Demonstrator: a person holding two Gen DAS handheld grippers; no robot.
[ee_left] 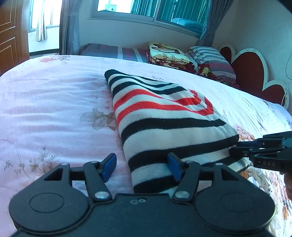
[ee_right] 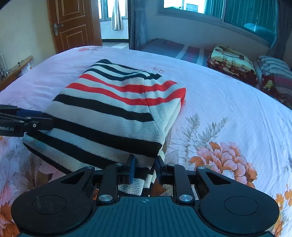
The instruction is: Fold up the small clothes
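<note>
2 claws at near hem of folded black-white-red striped knit sweater (ee_right: 113, 109): right gripper (ee_right: 144, 169) pinching hem corner, left gripper (ee_left: 140, 167) agape, 1 pad on knit – uneven lift could unroll fold.

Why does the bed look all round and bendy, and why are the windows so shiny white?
Left wrist view: the fisheye lens bends the bed into a curve, and the window glares white with daylight. Right wrist view: same bulge, dark corners, yet the striped sweater stays sharp.

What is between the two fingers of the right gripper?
The near corner of the striped sweater sits between the fingers of the right gripper, which pinch its edge. The right wrist view shows this.
</note>
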